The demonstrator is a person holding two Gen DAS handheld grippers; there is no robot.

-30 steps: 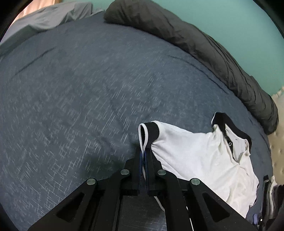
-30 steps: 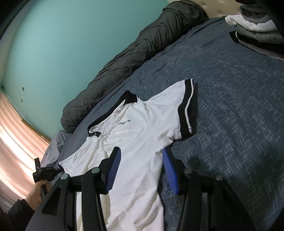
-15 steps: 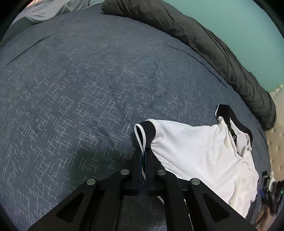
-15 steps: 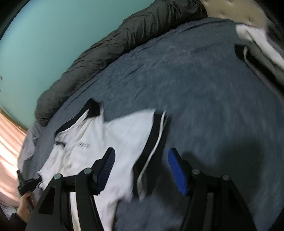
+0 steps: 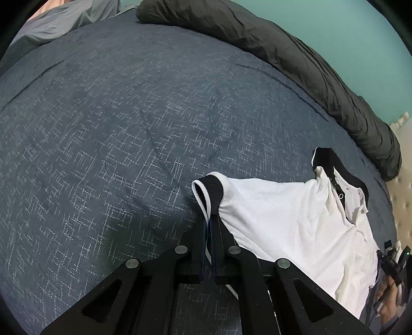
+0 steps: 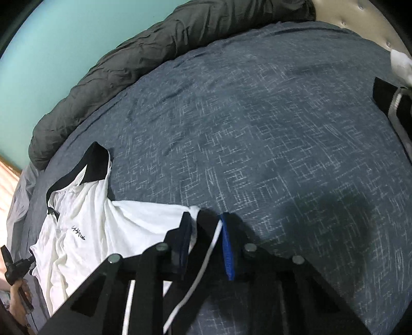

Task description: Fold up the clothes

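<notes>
A white polo shirt (image 5: 283,211) with black collar and black cuffs lies face up on the dark blue bedspread (image 5: 128,128). My left gripper (image 5: 208,219) is shut on the edge of one black sleeve cuff (image 5: 211,188), which stands up slightly. In the right wrist view the shirt (image 6: 90,219) spreads to the left. My right gripper (image 6: 206,219) is low over the other sleeve cuff (image 6: 203,229). Its blue-padded fingers (image 6: 228,247) straddle the black band and white stripe with a narrow gap still between them.
A rolled dark grey duvet (image 5: 296,56) runs along the teal wall. A pile of other clothes (image 6: 394,100) lies at the right edge beside the beige headboard (image 6: 360,18). A hand holds the other gripper (image 5: 394,262) at the shirt's far side.
My right gripper has dropped from above the shirt to its far sleeve, and its fingers have narrowed around the cuff. The left gripper keeps its hold and has barely shifted.
</notes>
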